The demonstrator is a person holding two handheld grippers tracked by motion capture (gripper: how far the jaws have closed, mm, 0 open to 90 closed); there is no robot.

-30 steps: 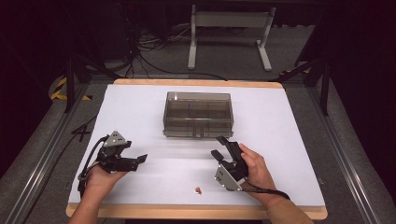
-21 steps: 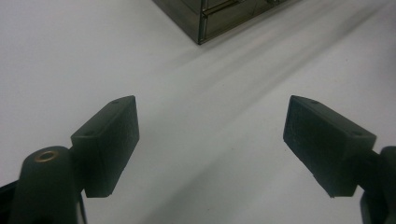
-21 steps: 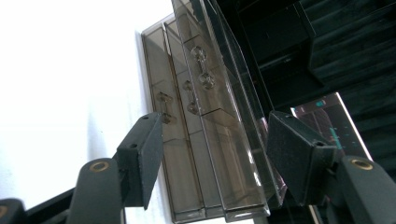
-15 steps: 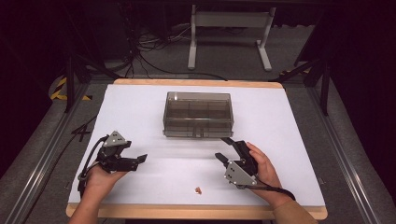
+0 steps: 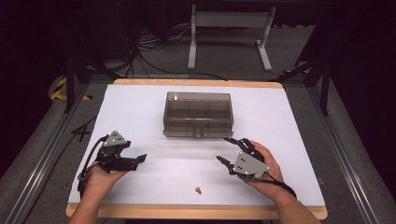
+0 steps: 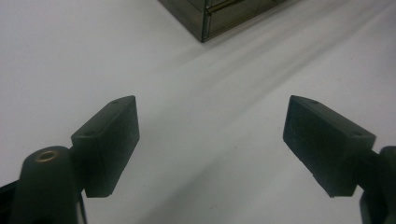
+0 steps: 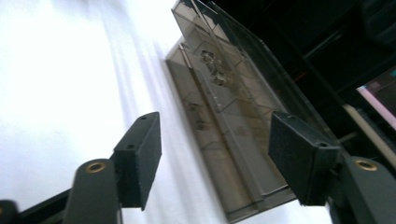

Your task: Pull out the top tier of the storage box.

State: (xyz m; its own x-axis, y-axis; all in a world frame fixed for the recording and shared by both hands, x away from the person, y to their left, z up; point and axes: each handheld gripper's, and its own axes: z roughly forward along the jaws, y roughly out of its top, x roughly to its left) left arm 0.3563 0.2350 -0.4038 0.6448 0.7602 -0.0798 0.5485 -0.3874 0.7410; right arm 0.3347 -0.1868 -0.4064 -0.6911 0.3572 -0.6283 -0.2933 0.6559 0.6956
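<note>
Two hand-held grippers hover empty, jaws apart: left gripper (image 5: 140, 159) near the white table's (image 5: 135, 107) left edge, right gripper (image 5: 223, 149) just before the smoky clear plastic compartment box (image 5: 198, 114) at mid-table.

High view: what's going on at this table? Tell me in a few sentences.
A person holds a gripper in each hand over a white table. The left gripper and the right gripper both have their jaws apart with nothing between them. The right one points toward a closed, smoky clear box with compartments, at mid-table. A small pinkish piece lies untouched near the front edge, between the hands.
</note>
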